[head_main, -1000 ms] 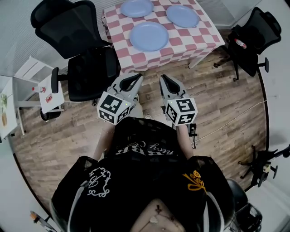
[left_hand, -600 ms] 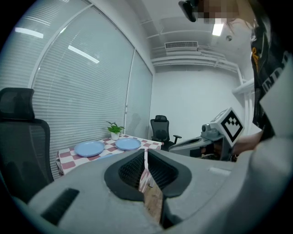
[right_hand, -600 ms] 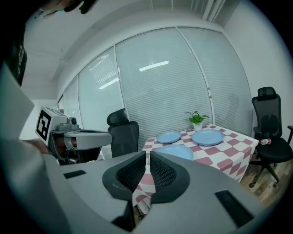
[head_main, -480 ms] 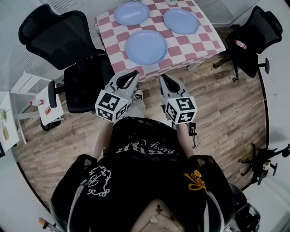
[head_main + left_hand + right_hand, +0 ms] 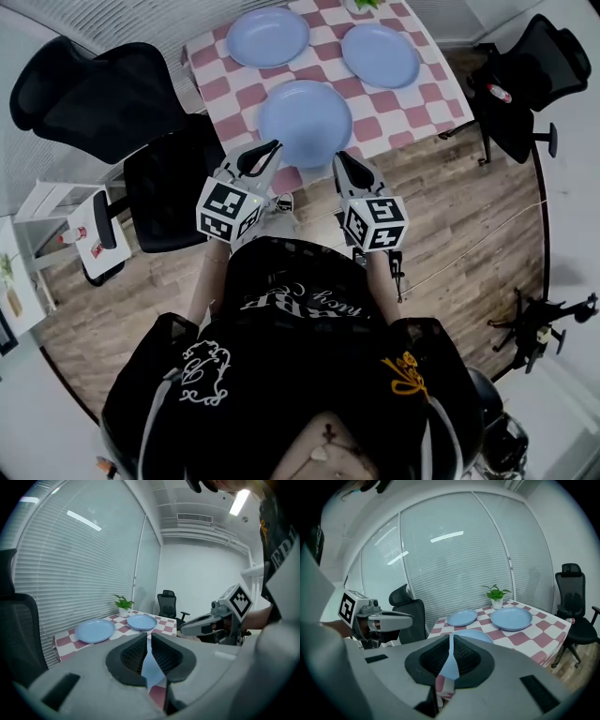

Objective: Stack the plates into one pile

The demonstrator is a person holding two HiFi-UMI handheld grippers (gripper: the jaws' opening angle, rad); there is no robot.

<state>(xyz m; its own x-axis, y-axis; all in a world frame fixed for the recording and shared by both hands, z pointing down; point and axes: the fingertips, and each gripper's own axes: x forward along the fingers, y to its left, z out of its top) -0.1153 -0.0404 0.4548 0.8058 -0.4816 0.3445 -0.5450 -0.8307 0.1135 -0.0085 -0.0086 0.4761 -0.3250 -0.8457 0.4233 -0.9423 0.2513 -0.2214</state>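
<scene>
Three blue plates lie apart on a pink-and-white checked table (image 5: 412, 117): a near plate (image 5: 303, 122), a far left plate (image 5: 267, 36) and a far right plate (image 5: 380, 54). My left gripper (image 5: 272, 148) hovers at the near plate's left front edge, shut and empty. The right gripper (image 5: 339, 161) is at the table's front edge beside that plate, also shut with nothing in it. In the left gripper view the jaws (image 5: 148, 637) meet, with the two far plates (image 5: 95, 631) (image 5: 142, 621) beyond. In the right gripper view the closed jaws (image 5: 451, 637) point at the near plate (image 5: 476, 634).
A black office chair (image 5: 173, 178) stands left of the table, another (image 5: 525, 75) at its right. A potted plant (image 5: 496, 595) sits at the table's far edge. A white side table (image 5: 56, 202) is at the left. A black stand (image 5: 534, 328) rests on the wooden floor.
The person has stepped toward the table. Both shut grippers have come forward from over the floor to the near plate's front edge.
</scene>
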